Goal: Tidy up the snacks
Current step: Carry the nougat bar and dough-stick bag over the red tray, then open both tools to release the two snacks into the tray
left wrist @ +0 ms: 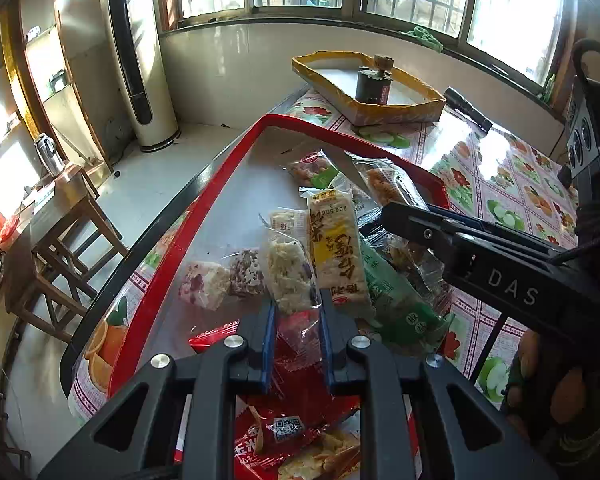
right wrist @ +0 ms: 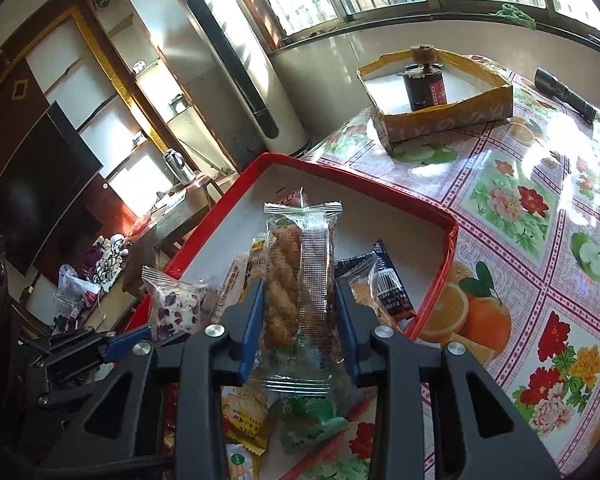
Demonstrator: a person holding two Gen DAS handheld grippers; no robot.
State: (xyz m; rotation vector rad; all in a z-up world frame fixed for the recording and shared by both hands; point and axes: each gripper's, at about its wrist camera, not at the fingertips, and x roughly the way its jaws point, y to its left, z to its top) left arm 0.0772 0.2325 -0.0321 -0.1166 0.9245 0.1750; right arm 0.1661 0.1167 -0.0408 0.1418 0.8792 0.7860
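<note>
The right gripper (right wrist: 300, 312) is seen clenched on a clear-wrapped pastry bar (right wrist: 298, 280), the blue pads pressed in on both long sides, so that snack is held and carried over the red tray (right wrist: 452, 236), low centre of the right wrist view. The left gripper (left wrist: 296, 328) is clamped on the crimped end of a clear packet of flaky white candy (left wrist: 290, 276) in the lower middle of the left wrist view, with a red foil packet (left wrist: 296, 400) lying under the jaws. Judging by the pile, sorting is only partly done, since packets are heaped along the tray's near and right side while its upper left part is bare. To do this step well, the bar should probably be kept level and set down in that bare patch, not dropped on the heap, and the jaws shouldn't be eased off until it's resting flat. The bar's long axis is lined up with the jaws, running from the bottom of the frame up toward the top, with its far crimped end pointed at the tray's far rim. The nougat packet (left wrist: 204, 286) and yellow rice cracker (left wrist: 338, 256) lie roughly parallel beside it. On the flowered surface (right wrist: 520, 208) beyond, a yellow box (right wrist: 452, 120) and flashlight (right wrist: 564, 90) are left well apart from the tray.
</note>
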